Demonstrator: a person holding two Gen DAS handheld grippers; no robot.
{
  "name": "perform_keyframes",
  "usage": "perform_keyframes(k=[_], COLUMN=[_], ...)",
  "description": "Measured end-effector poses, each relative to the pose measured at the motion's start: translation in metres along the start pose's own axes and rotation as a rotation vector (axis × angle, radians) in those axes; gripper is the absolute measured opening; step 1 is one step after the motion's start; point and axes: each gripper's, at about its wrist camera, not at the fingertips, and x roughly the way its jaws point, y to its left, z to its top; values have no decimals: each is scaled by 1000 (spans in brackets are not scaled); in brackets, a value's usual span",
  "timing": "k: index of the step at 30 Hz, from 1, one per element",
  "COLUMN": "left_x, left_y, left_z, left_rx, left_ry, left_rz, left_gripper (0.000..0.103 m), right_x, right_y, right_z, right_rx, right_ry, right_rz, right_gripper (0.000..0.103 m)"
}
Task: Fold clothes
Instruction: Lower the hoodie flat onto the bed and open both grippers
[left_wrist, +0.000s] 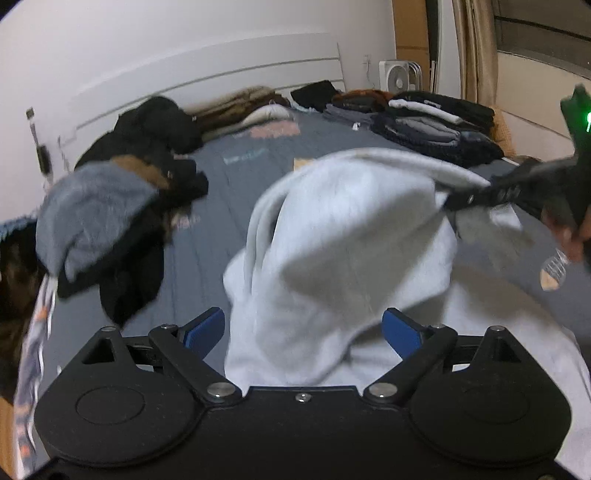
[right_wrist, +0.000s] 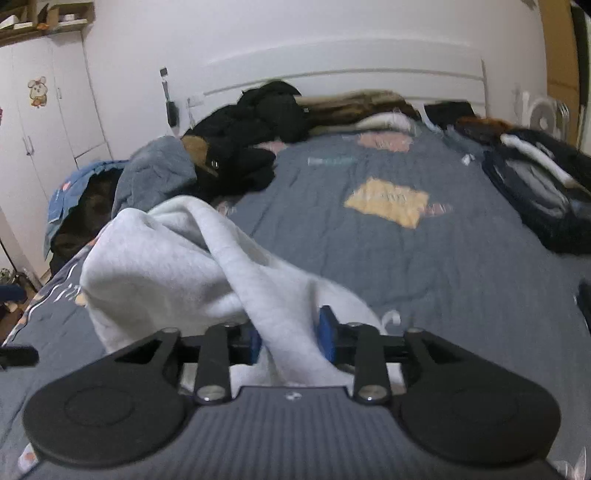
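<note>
**Light grey garment held up over the bed, one gripper clamped, one spread wide**

The right gripper (right_wrist: 291, 341) points toward the headboard, its blue pads pressed from both sides onto a bunched strip of the light grey sweatshirt (right_wrist: 177, 258). In the left wrist view the same tool (left_wrist: 476, 197) reaches in from the right edge, tilted leftward, pinching the cloth's upper edge, with a hand (left_wrist: 570, 230) on its handle. The left gripper (left_wrist: 304, 334) sits low and level, its jaws released and far apart; the cloth hangs between the blue pads, touching neither as far as the blur allows.

The sweatshirt is lifted above the grey bedspread (right_wrist: 388, 258), draping down in front of the left gripper.

Only the right wrist view shows the white wardrobe (right_wrist: 40, 129) with a cartoon sticker, and the yellow patch (right_wrist: 388, 203) on the bedspread. Only the left wrist view shows the curtain (left_wrist: 476, 48) and the folded dark stack (left_wrist: 436, 125) sharply. Both show the unfolded pile (left_wrist: 129, 206) at the left.
</note>
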Motion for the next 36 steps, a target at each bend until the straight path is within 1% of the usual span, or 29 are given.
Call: perform_keyframes(k=[1,5,6,7,8,10,11,13,15,18,21,23,26,27,30,34,35,36], left_x=[-4,-13,-17,-20,-25,-34,-38,-46,-52,-52,-53,-53,-54,-54,-63,-82,-87,-91], left_y=[-1,-2,-6,-10,-14,-22,-29,-44,-57,-60,-63,-65,-68,-69,-74,-78,-77,-77], left_z=[-9,-49,-57,-62,-67,-73,-75,-79,-88,-109,-131,-144,-153,-155,-158,-155,-153,-153], left_rx=[-13,-75,-76,-78,-87,-112,-109,-71,-25,-30,-34,-49,-98,-115,-145,-163,-181,-209], left_ry=[10,88,92,91,91,98,96,88,98,152,206,237,250,252,220,146,122,101], left_rz=[-6,-42,-46,-50,-60,-99,-124,-164,-193,-211,-230,-242,-229,-223,-210,-198,-196,-200], left_gripper=[92,92,92,92,92,92,92,92,91,90,89,89,84,84,84,84,85,85], right_x=[-9,-62,-75,-89,-102,-125,-133,-143,-148,-157,-156,-161,-171,-171,-172,-173,-174,-177], right_y=[-1,2,3,4,5,9,12,16,18,23,29,32,39,44,63,72,72,74], right_z=[-8,-25,-29,-33,-37,-55,-64,-81,-103,-142,-180,-199,-222,-229,-248,-268,-271,-275], right_rx=[0,-8,-10,-13,-16,-40,-47,-56,-49,-53,-106,-99,-27,-27,-56,-82,-78,-81], right_ry=[-11,-132,-163,-193,-221,-227,-215,-184,-121,-14,77,103,136,154,209,256,265,263], right_rz=[4,-41,-53,-64,-75,-79,-87,-102,-109,-108,-150,-159,-125,-99,-45,-89,-105,-93], right_gripper=[46,74,77,85,90,92,92,92,92,92,92,92,92,92,92,92,92,92])
